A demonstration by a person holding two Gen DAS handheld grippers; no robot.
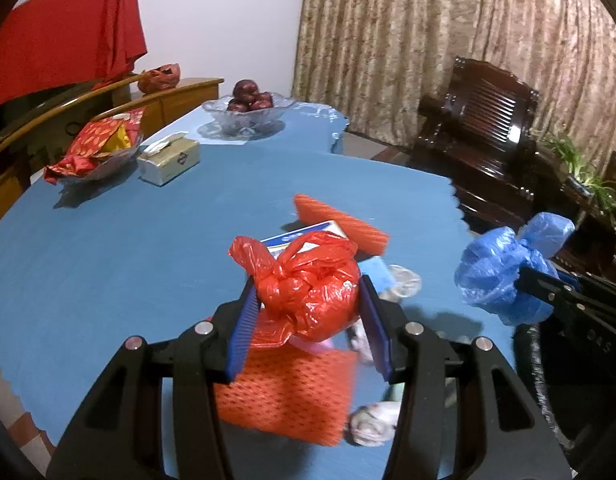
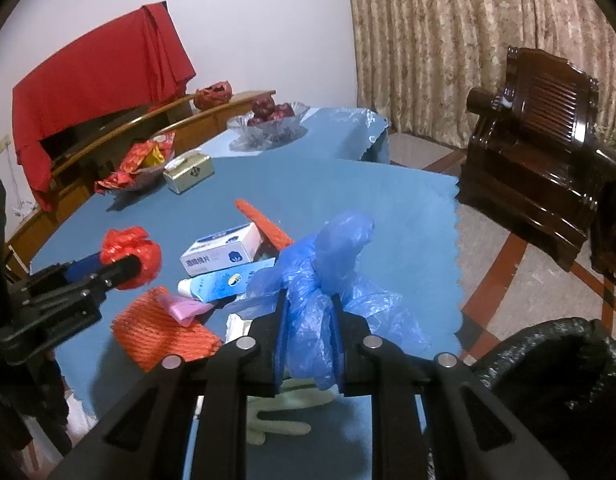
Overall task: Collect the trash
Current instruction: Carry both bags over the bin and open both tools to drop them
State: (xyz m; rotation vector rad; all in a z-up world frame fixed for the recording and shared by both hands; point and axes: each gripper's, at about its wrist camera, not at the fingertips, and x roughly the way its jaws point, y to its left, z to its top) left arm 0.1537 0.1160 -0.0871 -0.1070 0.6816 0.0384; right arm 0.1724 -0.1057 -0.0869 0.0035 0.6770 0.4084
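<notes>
My left gripper (image 1: 308, 296) is shut on a knotted red plastic bag (image 1: 308, 288) and holds it above the blue table (image 1: 108, 248); it also shows in the right wrist view (image 2: 130, 258). My right gripper (image 2: 308, 304) is shut on a crumpled blue plastic bag (image 2: 327, 272), held near the table's right edge; that bag shows in the left wrist view (image 1: 503, 272). On the table lie orange foam netting (image 2: 164, 332), a second orange net (image 2: 264, 224), a white carton (image 2: 224, 248), a blue-and-white tube (image 2: 220, 286), a pink wrapper (image 2: 180, 308) and crumpled tissue (image 1: 371, 420).
A black-lined trash bin (image 2: 547, 364) stands on the floor right of the table. At the back stand a tissue box (image 1: 170, 158), a glass dish of red wrappers (image 1: 96, 152) and a glass fruit bowl (image 1: 248, 110). A dark wooden armchair (image 2: 539, 152) stands at right.
</notes>
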